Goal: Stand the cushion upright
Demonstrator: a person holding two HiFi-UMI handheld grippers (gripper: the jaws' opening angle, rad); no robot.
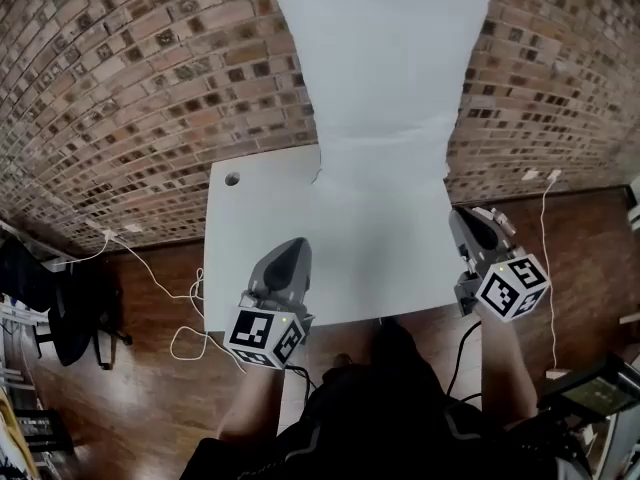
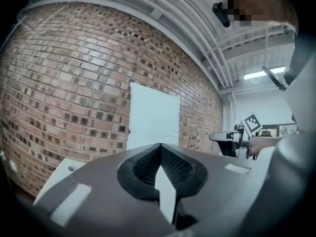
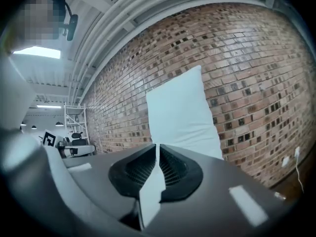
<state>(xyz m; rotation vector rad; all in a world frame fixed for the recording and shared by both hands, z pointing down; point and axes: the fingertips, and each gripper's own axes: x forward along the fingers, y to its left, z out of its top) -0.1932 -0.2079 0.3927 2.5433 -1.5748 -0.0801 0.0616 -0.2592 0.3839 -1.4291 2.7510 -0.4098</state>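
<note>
The white cushion stands upright at the far edge of the white table, leaning on the brick wall. It also shows ahead as the cushion in the left gripper view and the cushion in the right gripper view. My left gripper is over the table's near left part, well short of the cushion. Its jaws are shut with nothing between them. My right gripper hangs by the table's right edge, also clear of the cushion, shut and empty.
A round cable hole sits in the table's far left corner. White cables trail over the wooden floor on the left, and another cable runs down on the right. A black chair stands at the left.
</note>
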